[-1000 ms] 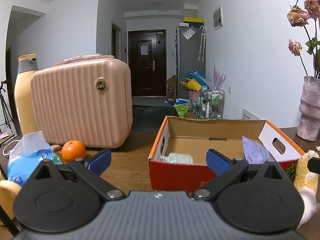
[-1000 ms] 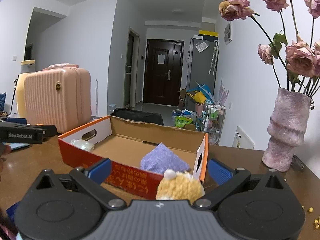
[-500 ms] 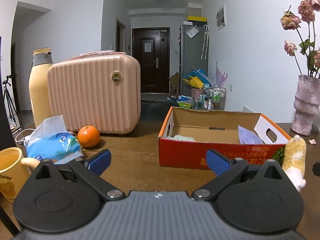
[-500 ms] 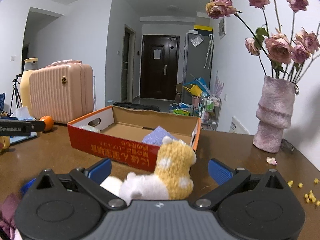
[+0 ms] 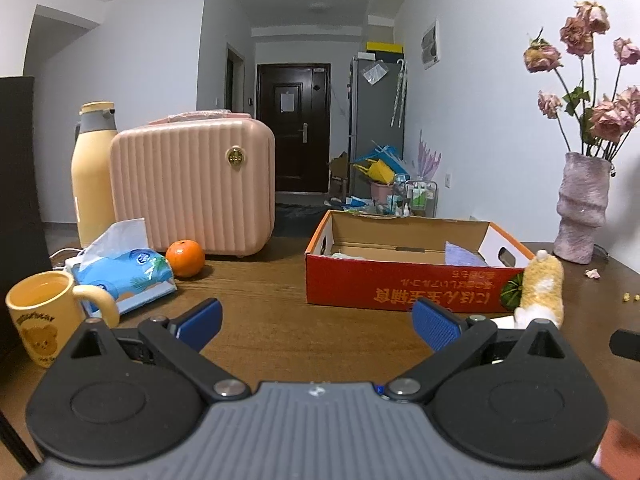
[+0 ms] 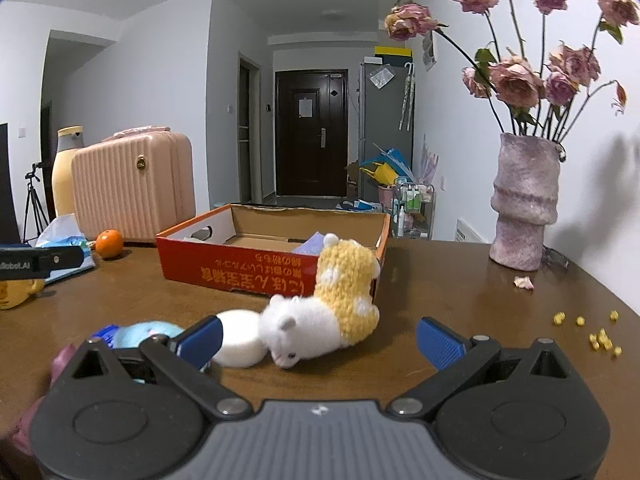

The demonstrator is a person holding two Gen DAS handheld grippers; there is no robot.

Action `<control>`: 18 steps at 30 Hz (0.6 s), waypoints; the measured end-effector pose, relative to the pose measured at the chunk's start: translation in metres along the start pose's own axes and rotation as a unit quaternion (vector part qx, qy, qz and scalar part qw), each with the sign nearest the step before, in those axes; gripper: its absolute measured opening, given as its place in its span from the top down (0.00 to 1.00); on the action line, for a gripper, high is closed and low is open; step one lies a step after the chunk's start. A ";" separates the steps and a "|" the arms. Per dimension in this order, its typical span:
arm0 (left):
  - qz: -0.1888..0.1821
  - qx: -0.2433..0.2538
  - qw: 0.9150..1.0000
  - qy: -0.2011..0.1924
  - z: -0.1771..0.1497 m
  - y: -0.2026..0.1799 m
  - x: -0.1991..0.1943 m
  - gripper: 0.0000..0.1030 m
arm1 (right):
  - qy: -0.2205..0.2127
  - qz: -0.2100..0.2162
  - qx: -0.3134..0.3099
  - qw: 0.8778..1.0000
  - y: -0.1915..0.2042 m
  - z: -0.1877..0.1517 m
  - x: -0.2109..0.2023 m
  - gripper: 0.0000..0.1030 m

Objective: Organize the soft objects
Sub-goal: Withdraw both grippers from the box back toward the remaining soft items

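A yellow-and-white plush animal [image 6: 328, 308] lies on the brown table just in front of the red cardboard box [image 6: 256, 268]; the left wrist view shows the plush [image 5: 540, 284] at the box's [image 5: 400, 288] right corner. A lilac cloth [image 5: 464, 254] and a pale soft item [image 5: 344, 255] lie inside the box. A white round pad [image 6: 240, 338] and a light-blue soft thing [image 6: 148, 330] rest beside the plush. My right gripper [image 6: 318, 338] stands open just short of the plush. My left gripper [image 5: 316, 322] is open over bare table, with nothing between its fingers.
A pink hard case [image 5: 196, 184], a yellow flask [image 5: 90, 176], an orange [image 5: 185, 258], a blue tissue pack [image 5: 124, 272] and a yellow mug [image 5: 44, 316] stand at the left. A vase of dried roses [image 6: 524, 204] is at the right, with yellow crumbs [image 6: 596, 332] nearby.
Both grippers have pulled back from the box, so more table shows. The plush, formerly low at the right view's edge, now lies fully in sight with the white pad.
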State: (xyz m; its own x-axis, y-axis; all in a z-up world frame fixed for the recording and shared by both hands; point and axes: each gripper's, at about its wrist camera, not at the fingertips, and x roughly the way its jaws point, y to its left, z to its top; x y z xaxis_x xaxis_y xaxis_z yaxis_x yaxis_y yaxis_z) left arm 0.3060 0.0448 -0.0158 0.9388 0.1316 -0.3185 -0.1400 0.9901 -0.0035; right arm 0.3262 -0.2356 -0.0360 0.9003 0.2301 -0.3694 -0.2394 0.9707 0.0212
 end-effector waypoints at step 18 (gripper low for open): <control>-0.053 -0.001 0.999 0.007 -0.037 -0.011 -0.080 0.00 | 0.006 0.013 -0.019 1.000 0.023 -0.047 -0.067 0.00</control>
State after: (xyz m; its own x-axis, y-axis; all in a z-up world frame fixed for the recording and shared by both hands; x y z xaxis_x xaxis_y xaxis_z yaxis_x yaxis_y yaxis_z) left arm 0.2209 0.0218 -0.0251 0.9435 0.0257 -0.3303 -0.0411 0.9984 -0.0397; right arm 0.2434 -0.2321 -0.0543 0.8895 0.2537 -0.3800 -0.2761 0.9611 -0.0045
